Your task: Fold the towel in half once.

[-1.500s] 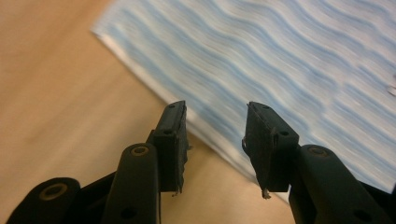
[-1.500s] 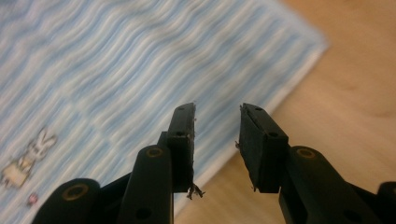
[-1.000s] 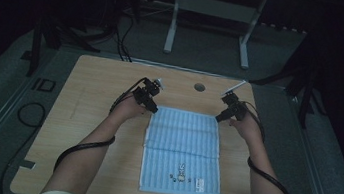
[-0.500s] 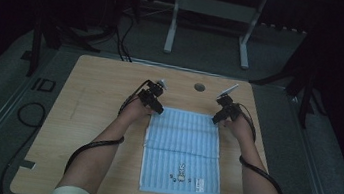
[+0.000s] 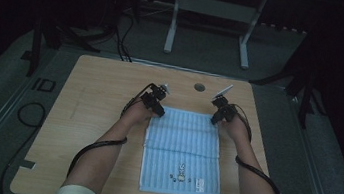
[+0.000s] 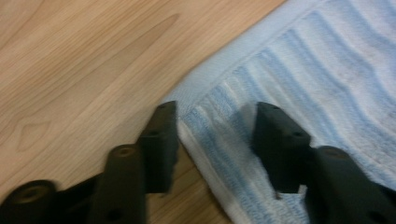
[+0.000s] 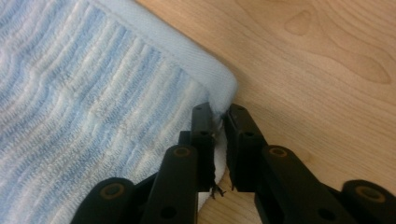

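Blue striped towel [image 5: 182, 149]: lay flat on the wooden table [image 5: 91, 116], near edge toward the person, small rabbit print near that edge.
Change vs a second ago: both hands came down onto the towel's far corners; towel itself stayed put.
Left gripper [image 6: 215, 128]: jaws apart, straddling the far left corner, one jaw on wood, the other on cloth; they had just been closing a little.
Right gripper [image 7: 219, 119]: jaws had just been closing, now pinched together on the hem at the far right corner.
Towel surface: light blue and white ribbing, plain pale border, a fold line across the middle.
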